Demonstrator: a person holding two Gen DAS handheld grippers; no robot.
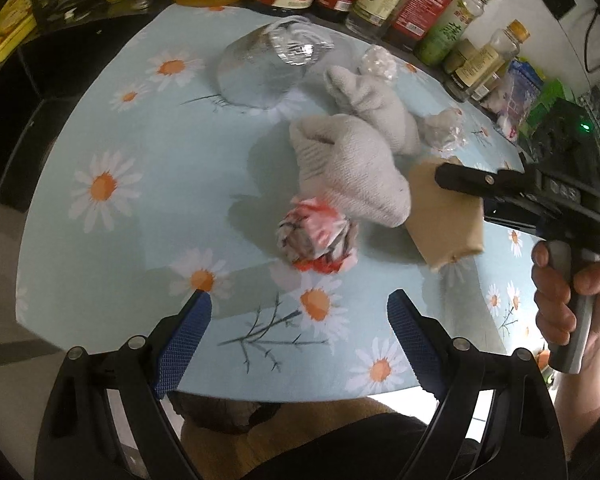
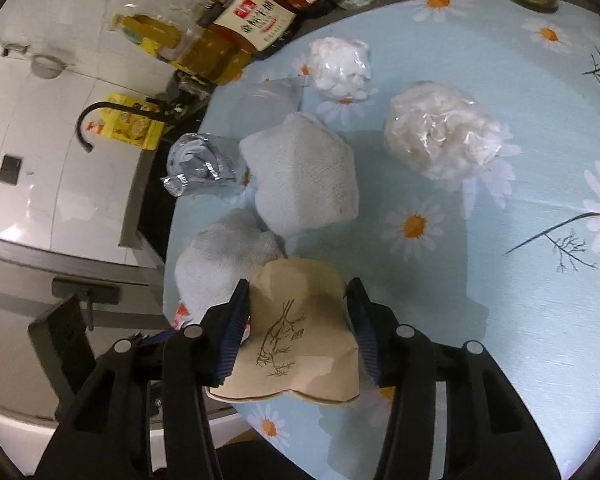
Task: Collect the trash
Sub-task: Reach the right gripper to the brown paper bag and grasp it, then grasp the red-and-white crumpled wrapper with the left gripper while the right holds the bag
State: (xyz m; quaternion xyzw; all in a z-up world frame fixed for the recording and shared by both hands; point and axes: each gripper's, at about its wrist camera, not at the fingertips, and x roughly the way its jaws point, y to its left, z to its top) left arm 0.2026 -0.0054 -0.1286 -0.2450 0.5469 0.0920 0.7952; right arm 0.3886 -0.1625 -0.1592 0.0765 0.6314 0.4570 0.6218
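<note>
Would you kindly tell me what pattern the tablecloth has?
White daisies with orange centres and thin dark twigs on the pale blue tablecloth, clearest in the right wrist view.

Moderately bright, cool and even indoor light; soft grey shadows on the counter (image 1: 100,128) beside the crumpled wrappers; small glints of glare on the crushed clear bottle (image 1: 296,42) and on the white wall tiles (image 2: 32,128); strong fisheye bending, with black vignette at every corner; slight motion blur near the far counter edge, bottle labels smeared; close foreground soft, centre fairly sharp.
</note>
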